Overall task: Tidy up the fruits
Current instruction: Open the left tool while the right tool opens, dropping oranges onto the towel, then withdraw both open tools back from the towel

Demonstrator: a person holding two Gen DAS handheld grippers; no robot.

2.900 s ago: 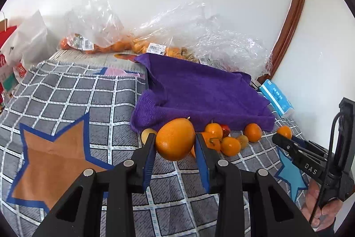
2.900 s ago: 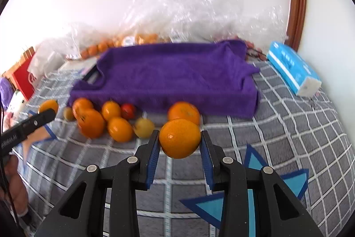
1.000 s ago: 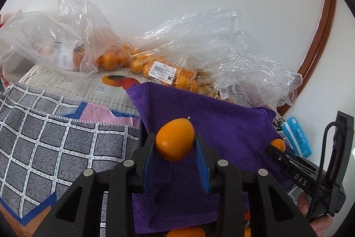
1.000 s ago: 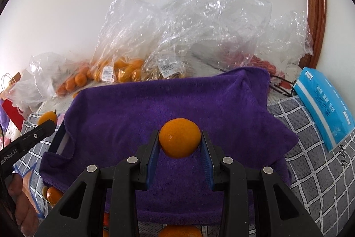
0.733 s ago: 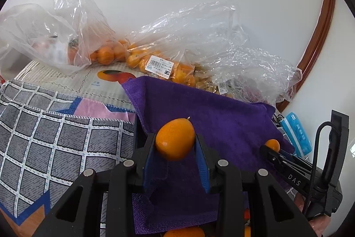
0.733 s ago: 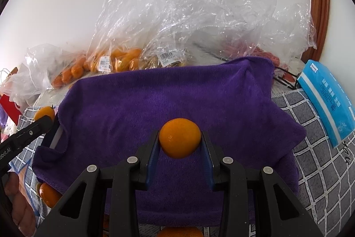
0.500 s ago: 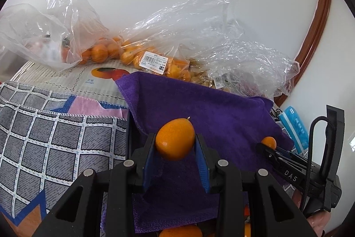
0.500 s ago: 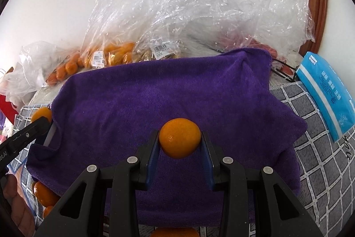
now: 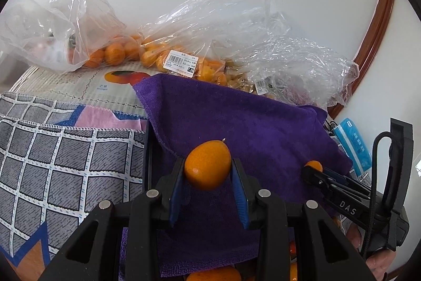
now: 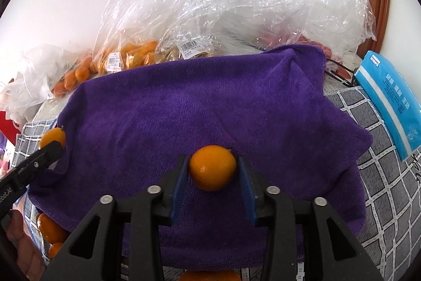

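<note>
My left gripper (image 9: 208,170) is shut on an oval orange fruit (image 9: 207,164) and holds it over the left front part of the purple towel (image 9: 236,123). My right gripper (image 10: 212,170) is shut on a round orange (image 10: 212,167) and holds it over the towel's middle (image 10: 197,109). In the left wrist view the right gripper (image 9: 313,170) shows at the right with its orange (image 9: 313,165). In the right wrist view the left gripper's fruit (image 10: 52,137) shows at the left towel edge. Loose oranges (image 10: 50,228) lie in front of the towel.
Clear plastic bags of oranges (image 9: 168,57) (image 10: 126,52) lie behind the towel against the white wall. A blue tissue pack (image 10: 392,102) lies at the right on the grey checked cloth (image 9: 65,162). A brown wooden frame (image 9: 373,30) runs up the right.
Both grippers, each still holding its fruit, have moved from the loose fruit in front of the towel to over the purple towel and sunk a little lower toward it.
</note>
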